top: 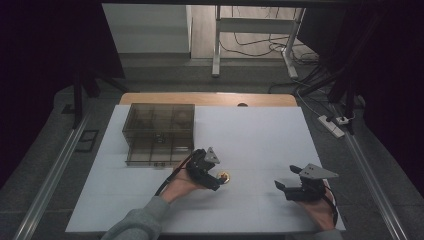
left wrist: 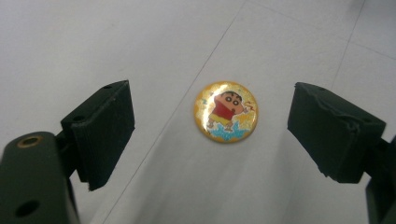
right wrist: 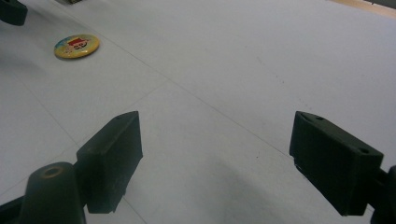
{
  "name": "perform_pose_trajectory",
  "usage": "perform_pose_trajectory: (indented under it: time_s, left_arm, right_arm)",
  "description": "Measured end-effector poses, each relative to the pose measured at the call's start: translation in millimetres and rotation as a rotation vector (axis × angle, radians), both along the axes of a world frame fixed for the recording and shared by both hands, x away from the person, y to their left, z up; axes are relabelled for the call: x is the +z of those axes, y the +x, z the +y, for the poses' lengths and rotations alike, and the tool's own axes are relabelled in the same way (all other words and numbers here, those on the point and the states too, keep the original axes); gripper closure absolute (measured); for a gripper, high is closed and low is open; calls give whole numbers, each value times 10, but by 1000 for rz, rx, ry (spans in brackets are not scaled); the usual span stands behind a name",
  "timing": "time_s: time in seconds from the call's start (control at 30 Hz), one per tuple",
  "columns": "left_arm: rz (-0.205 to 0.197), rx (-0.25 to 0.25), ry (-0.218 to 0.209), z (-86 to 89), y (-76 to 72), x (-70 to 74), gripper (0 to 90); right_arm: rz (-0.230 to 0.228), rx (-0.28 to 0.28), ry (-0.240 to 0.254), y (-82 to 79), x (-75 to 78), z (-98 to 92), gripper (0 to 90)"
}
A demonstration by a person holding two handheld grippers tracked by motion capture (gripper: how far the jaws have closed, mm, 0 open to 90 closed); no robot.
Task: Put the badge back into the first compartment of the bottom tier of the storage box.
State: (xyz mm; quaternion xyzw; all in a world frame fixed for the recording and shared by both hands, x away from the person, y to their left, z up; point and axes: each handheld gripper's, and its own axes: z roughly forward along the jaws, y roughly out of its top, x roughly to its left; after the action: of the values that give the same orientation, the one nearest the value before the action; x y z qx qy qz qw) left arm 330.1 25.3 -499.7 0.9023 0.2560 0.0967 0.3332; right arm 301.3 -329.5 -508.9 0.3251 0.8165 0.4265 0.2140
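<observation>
A round yellow badge with a cartoon child in a red shirt lies flat on the white table. My left gripper hovers just over it, open, its jaws set wide on either side of the badge without touching it. From above, the badge shows right at the left gripper's tips. My right gripper is open near the table's front right with nothing between its jaws. In the right gripper view the badge lies far off at upper left.
A smoky transparent drawer box stands at the back left of the white table top, one drawer pulled out toward me. Beyond the table are a metal frame's legs and floor cables.
</observation>
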Motion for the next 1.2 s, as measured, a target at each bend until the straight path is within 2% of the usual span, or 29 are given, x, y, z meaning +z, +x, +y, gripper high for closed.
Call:
perform_pose_trajectory:
  time_s: [0.17, 0.4, 0.8, 1.0, 1.2]
  left_arm:
    - [7, -25, 18, -81, 23, -12, 150]
    - [38, -42, 48, -157, 72, -64, 154]
    - [81, -52, 81, -239, 175, -180, 182]
    - [93, -68, 105, -261, 188, -228, 207]
    - [90, -79, 100, -252, 185, -222, 265]
  right_arm:
    - [1, -2, -5, -1, -2, -1, 166]
    - [1, -2, -8, -2, -2, -1, 167]
    - [7, -7, -8, 3, -11, -22, 167]
    - [6, -6, -13, -3, -10, -21, 167]
    - [5, -10, -16, -2, -13, -23, 176]
